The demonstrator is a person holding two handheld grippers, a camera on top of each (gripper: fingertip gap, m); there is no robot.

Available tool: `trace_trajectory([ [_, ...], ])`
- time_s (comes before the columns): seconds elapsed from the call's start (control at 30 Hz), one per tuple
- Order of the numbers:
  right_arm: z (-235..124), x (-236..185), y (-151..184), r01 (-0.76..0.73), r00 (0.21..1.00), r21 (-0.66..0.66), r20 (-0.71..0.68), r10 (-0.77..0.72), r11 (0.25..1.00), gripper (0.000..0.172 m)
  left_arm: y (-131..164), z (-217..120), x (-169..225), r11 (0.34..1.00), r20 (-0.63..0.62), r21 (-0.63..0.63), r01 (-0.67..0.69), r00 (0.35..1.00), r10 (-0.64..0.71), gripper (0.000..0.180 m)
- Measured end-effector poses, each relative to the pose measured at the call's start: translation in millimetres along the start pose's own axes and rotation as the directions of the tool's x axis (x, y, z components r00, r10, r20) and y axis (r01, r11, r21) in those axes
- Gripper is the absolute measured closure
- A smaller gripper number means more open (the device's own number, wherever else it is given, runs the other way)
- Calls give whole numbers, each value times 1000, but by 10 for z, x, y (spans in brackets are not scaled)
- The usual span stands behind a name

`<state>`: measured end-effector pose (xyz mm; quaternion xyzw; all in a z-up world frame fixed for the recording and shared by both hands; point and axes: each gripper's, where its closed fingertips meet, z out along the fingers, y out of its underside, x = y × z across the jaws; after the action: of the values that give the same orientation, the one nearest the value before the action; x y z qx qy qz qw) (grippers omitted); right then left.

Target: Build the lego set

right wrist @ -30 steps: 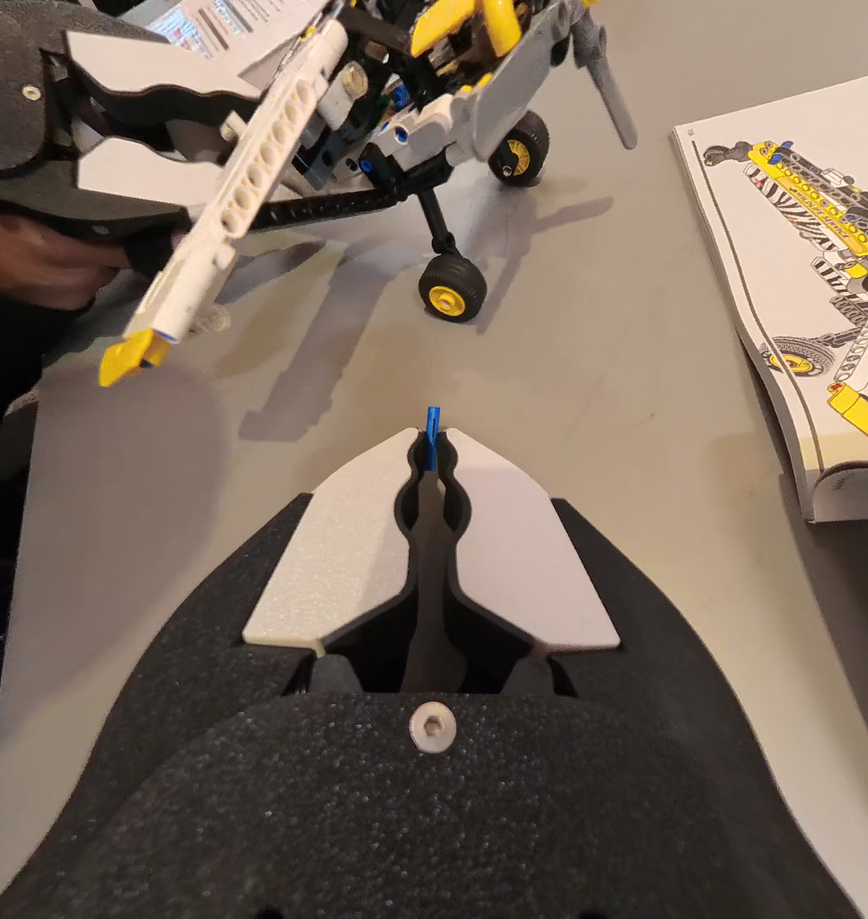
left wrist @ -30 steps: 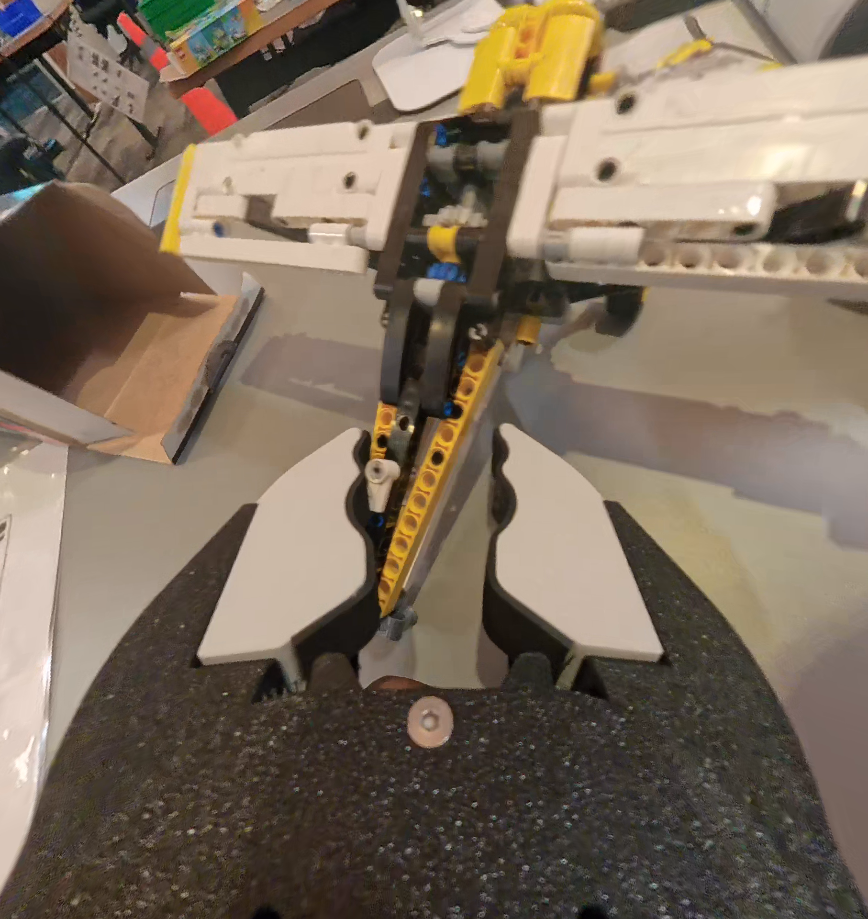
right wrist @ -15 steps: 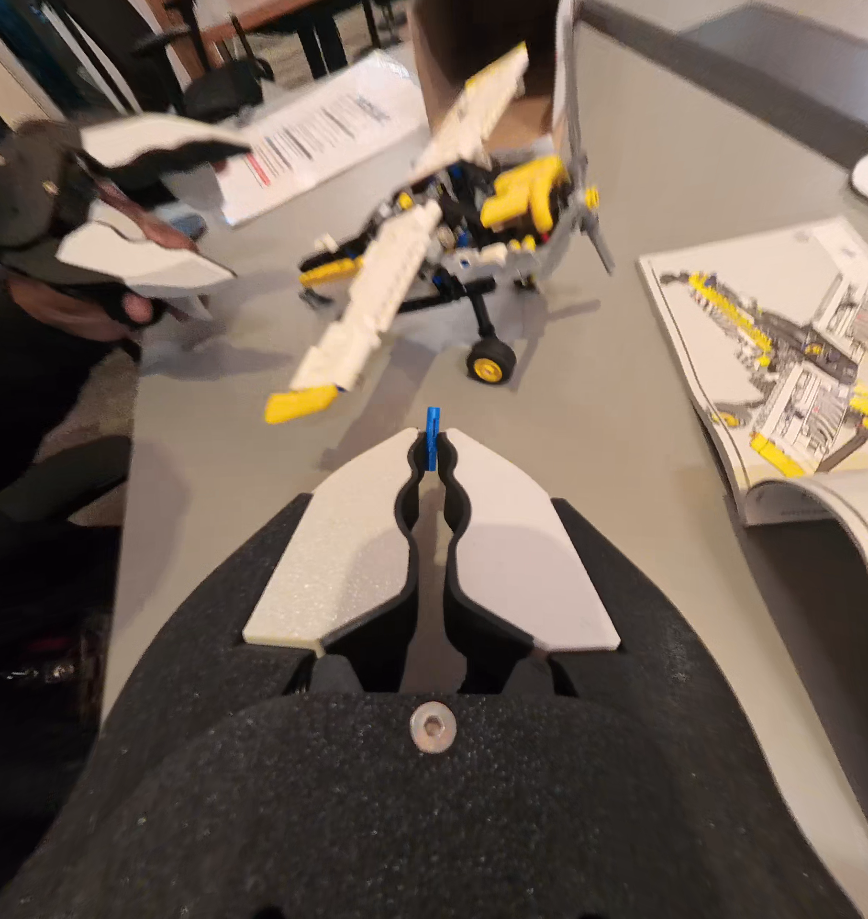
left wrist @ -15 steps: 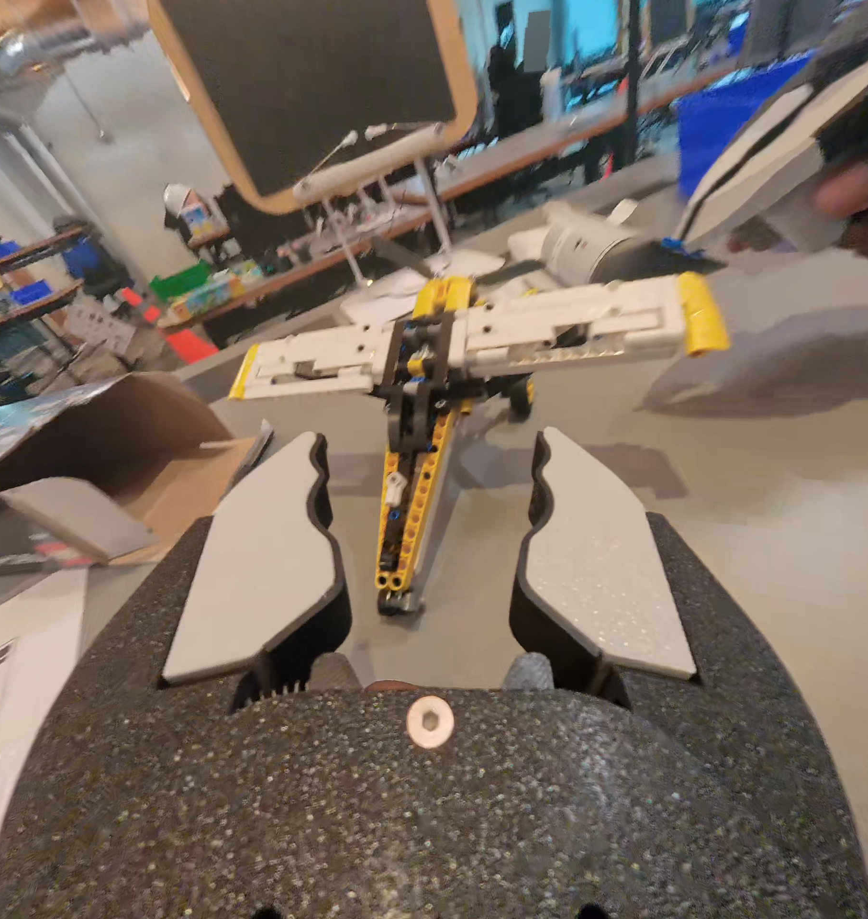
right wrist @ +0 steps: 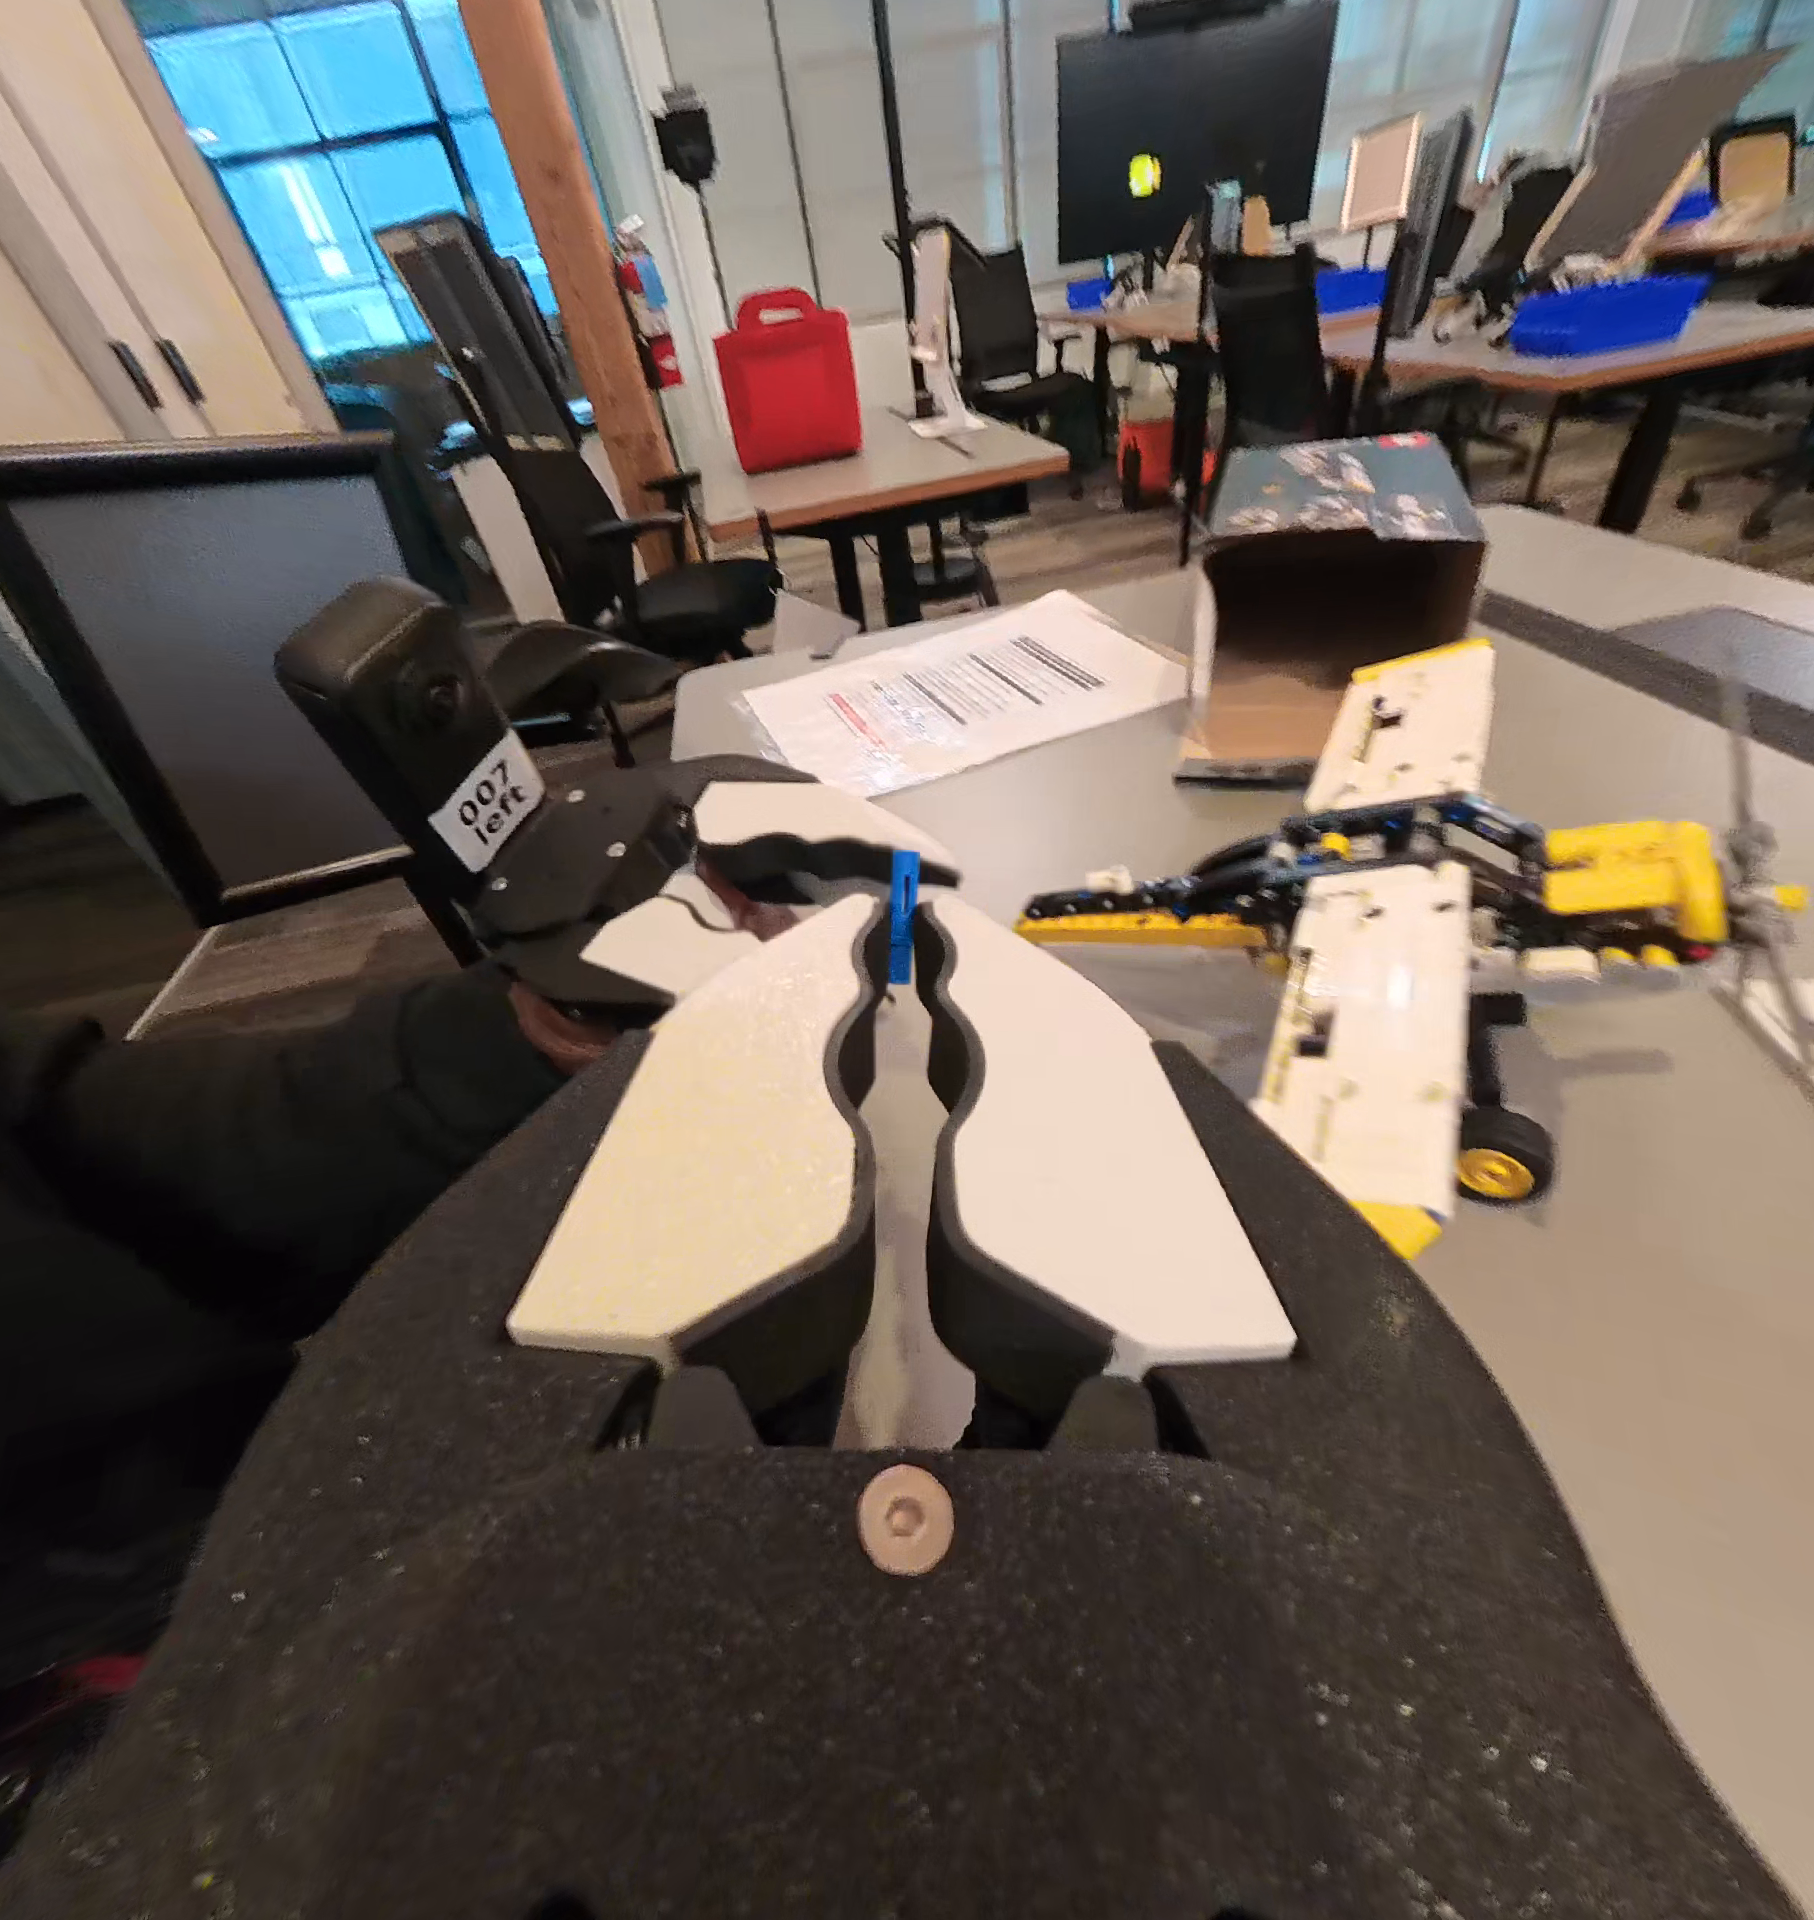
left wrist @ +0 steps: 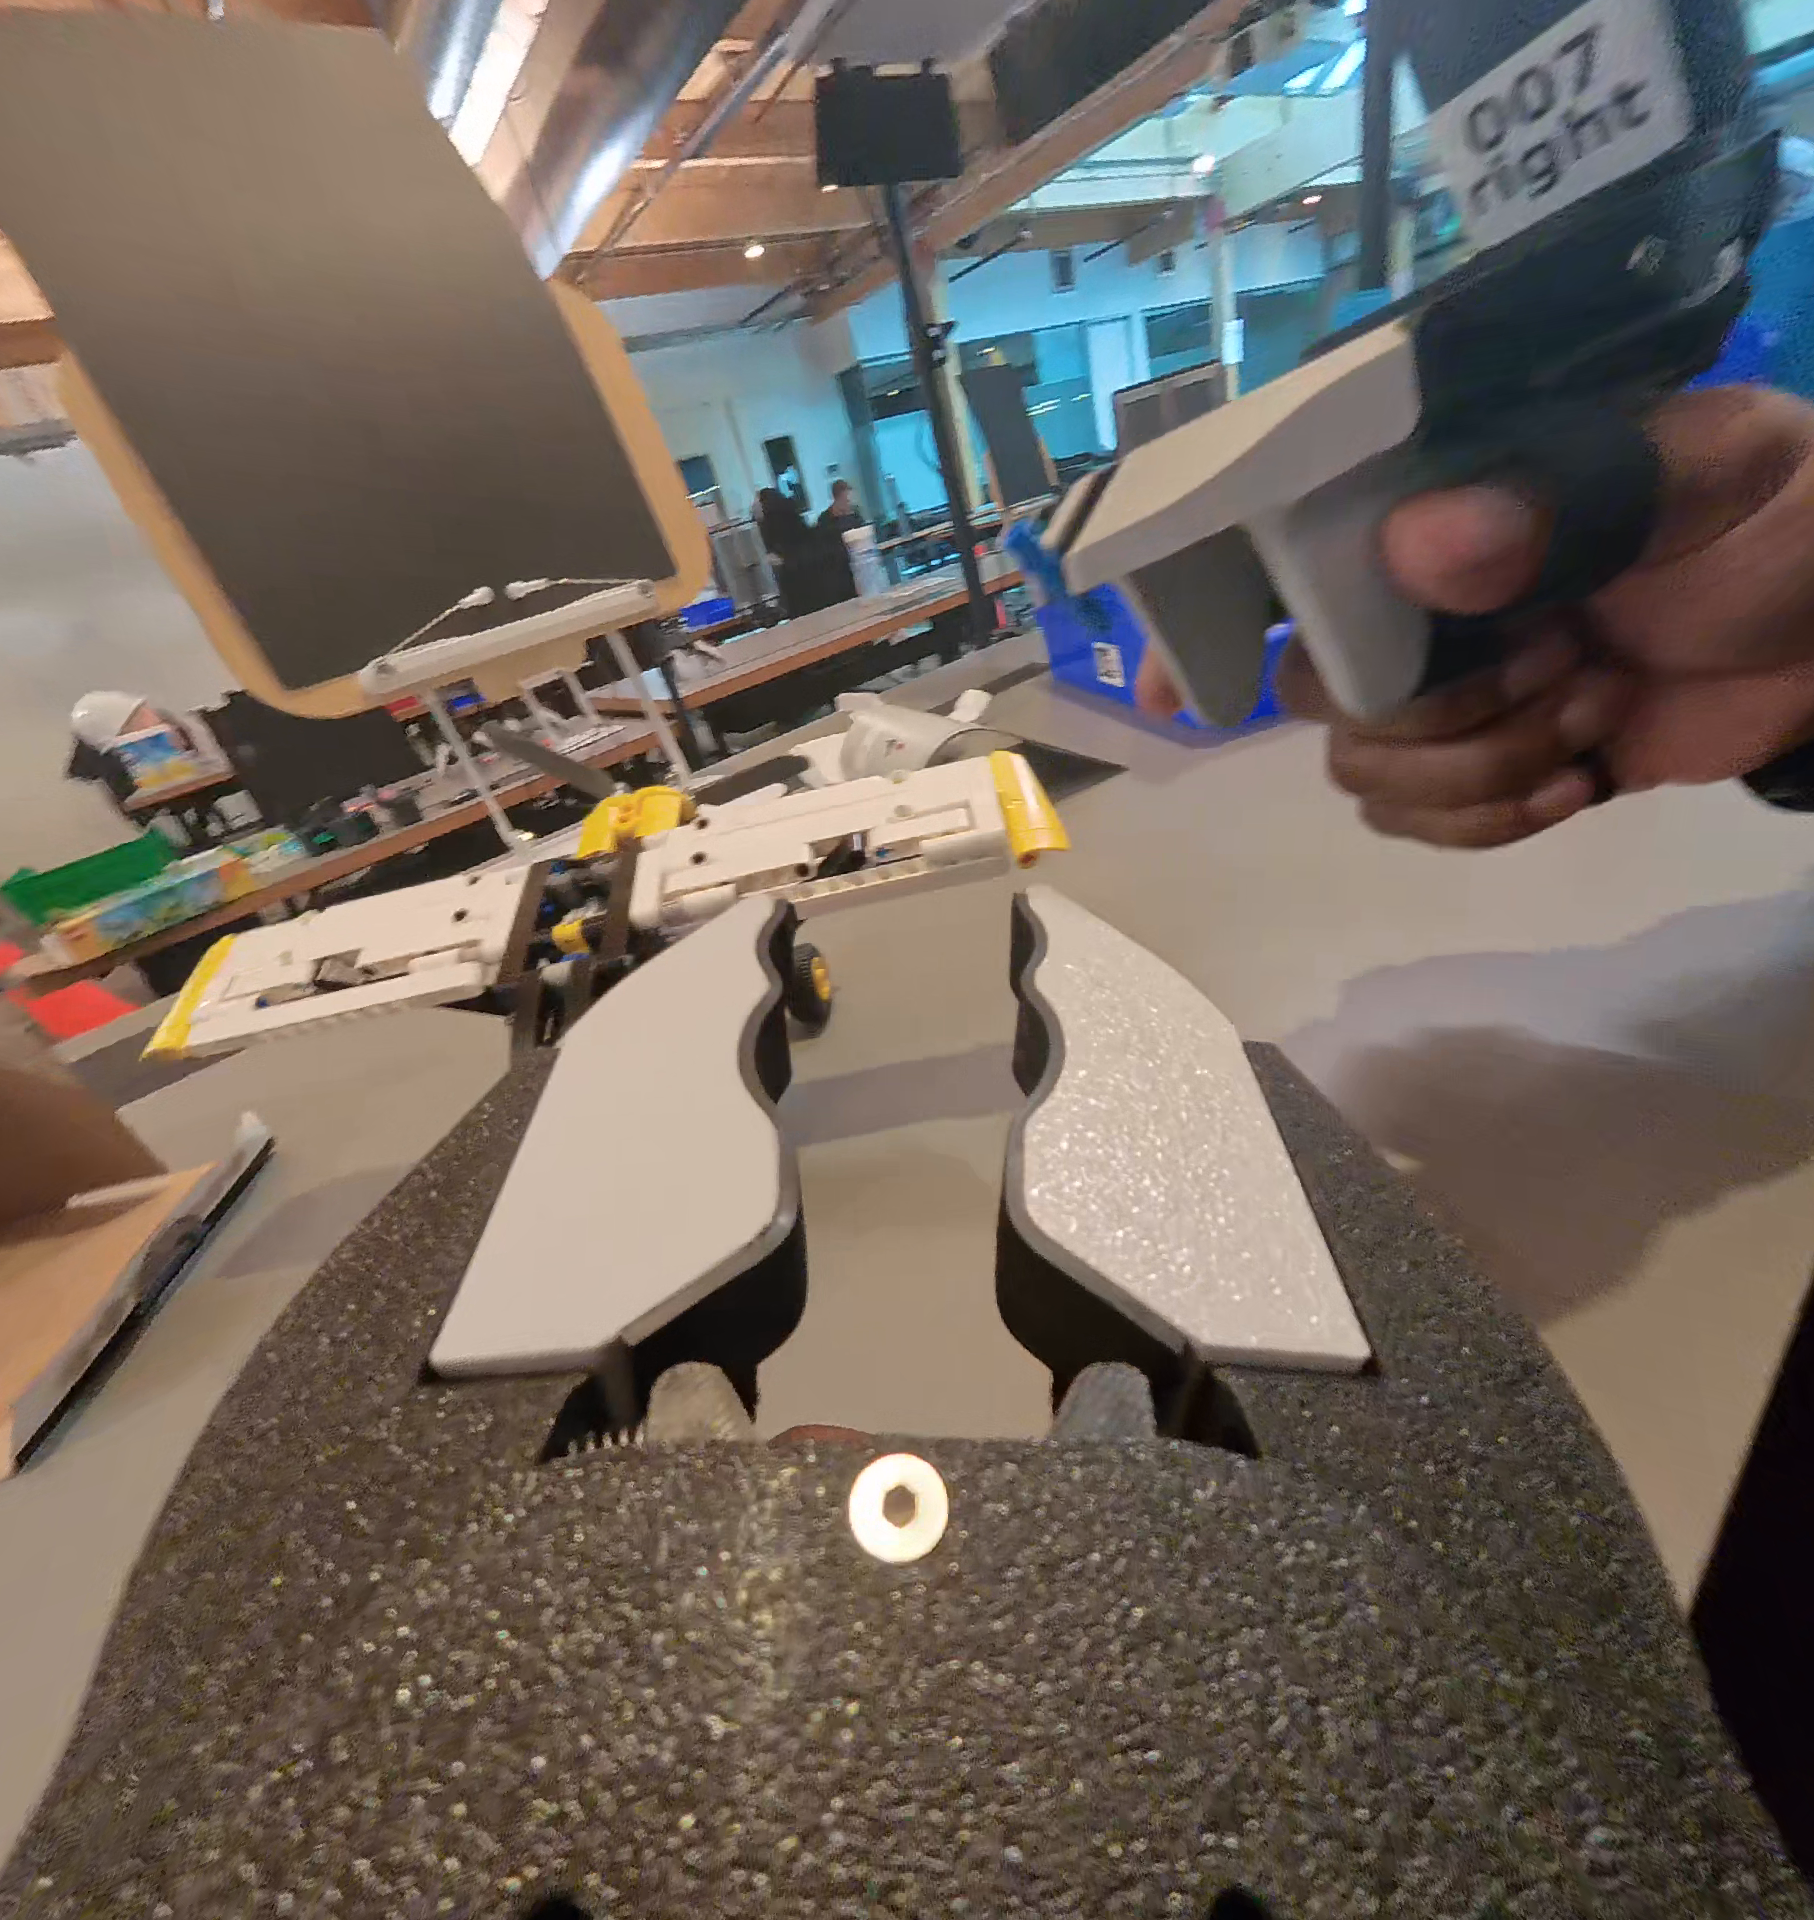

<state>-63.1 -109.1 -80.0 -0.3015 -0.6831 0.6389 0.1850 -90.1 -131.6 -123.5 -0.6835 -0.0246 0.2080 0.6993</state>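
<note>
Beside the toy plane (right wrist: 1402, 997) (white wings, yellow tips), the right gripper (right wrist: 901, 914) pinches a small blue pin (right wrist: 901, 925); the left gripper (left wrist: 892, 935) hangs spread, nothing between its fingers.

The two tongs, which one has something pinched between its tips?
The right tongs: a small blue peg sits pinched at their tips. The left tongs stand open and bare.

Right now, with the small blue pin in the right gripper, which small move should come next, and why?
Probably bring the right gripper, shut on the blue pin, toward the toy plane: it stands apart on the grey table, and the left gripper is open, holding nothing.
</note>
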Motion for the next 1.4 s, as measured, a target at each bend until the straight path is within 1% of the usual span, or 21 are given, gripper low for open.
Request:
trace_trajectory([
  [0.1, 136, -126, 60, -11, 999, 72, 36, 8, 997, 168, -36, -21, 80, 1000, -48, 23, 6, 999, -4, 144],
  [0.2, 186, -220, 64, -25, 997, 163, 70, 14, 986, 168, -142, -109, 164, 994, -119, 92, 63, 992, -52, 163],
  [0.23, 199, -235, 81, -11, 998, 177, 66, -1, 984, 168, -177, -149, 178, 989, -136, 114, 90, 988, -75, 164],
  [0.3, 243, -245, 136, 22, 998, 172, 46, -31, 985, 168, -220, -222, 175, 981, -148, 139, 135, 982, -114, 164],
  [0.37, 304, -246, 186, 39, 999, 141, 27, -43, 989, 168, -232, -280, 125, 974, -130, 142, 178, 979, -159, 160],
  [0.47, 421, -270, 212, 65, 997, 92, 34, -68, 994, 168, -212, -350, -26, 964, -64, 139, 228, 973, -221, 157],
  [0.5, 469, -271, 218, 80, 996, 78, 37, -84, 994, 168, -169, -362, -119, 964, -24, 118, 239, 971, -238, 156],
  [0.57, 580, -240, 241, 114, 993, 47, 26, -115, 992, 167, 12, -382, -383, 971, 89, 12, 238, 967, -238, 156],
  [0.63, 700, -167, 298, 134, 991, -1, 2, -134, 991, 168, 281, -402, -693, 969, 210, -155, 191, 965, -157, 150],
  [0.67, 757, -126, 338, 140, 990, -29, -7, -140, 990, 168, 410, -393, -787, 958, 221, -240, 157, 970, -103, 144],
  [0.73, 844, -48, 421, 146, 989, -79, -19, -148, 986, 168, 614, -319, -855, 929, 162, -363, 72, 987, -14, 132],
  [0.8, 884, 41, 485, 157, 986, -110, -31, -161, 982, 168, 772, -245, -838, 892, 75, -451, -19, 995, 59, 132],
  [0.83, 888, 95, 516, 160, 985, -124, -38, -166, 979, 168, 856, -221, -817, 866, 37, -499, -43, 997, 70, 132],
  [0.9, 873, 213, 574, 160, 984, -147, -49, -169, 976, 168, 1022, -188, -737, 801, -34, -596, -56, 998, 44, 136],
  [0.93, 850, 278, 600, 157, 985, -155, -54, -167, 975, 168, 1032, -156, -720, 794, -40, -604, -67, 998, 54, 134],
  [1.03, 719, 502, 656, 131, 986, -163, -81, -146, 978, 168, 950, -9, -492, 822, -116, -569, -32, 992, -41, 131],
  [1.13, 505, 662, 644, 84, 991, -146, -93, -99, 986, 168, 882, 111, -281, 839, -207, -543, -38, 974, -90, 130],
  [1.23, 266, 750, 652, 101, 989, -135, -92, -114, 986, 168, 757, 194, -90, 864, -311, -503, -8, 935, -172, 122],
  [1.33, 78, 839, 646, 142, 982, -128, -103, -156, 982, 168, 540, 185, 97, 915, -463, -397, -77, 877, -127, 127],
  [1.37, 33, 872, 646, 150, 981, -128, -107, -164, 980, 168, 493, 211, 89, 921, -470, -380, -85, 876, -113, 132],
  [1.4, -4, 907, 645, 153, 979, -128, -113, -168, 980, 168, 488, 266, 7, 915, -436, -391, -96, 895, -92, 131],
])
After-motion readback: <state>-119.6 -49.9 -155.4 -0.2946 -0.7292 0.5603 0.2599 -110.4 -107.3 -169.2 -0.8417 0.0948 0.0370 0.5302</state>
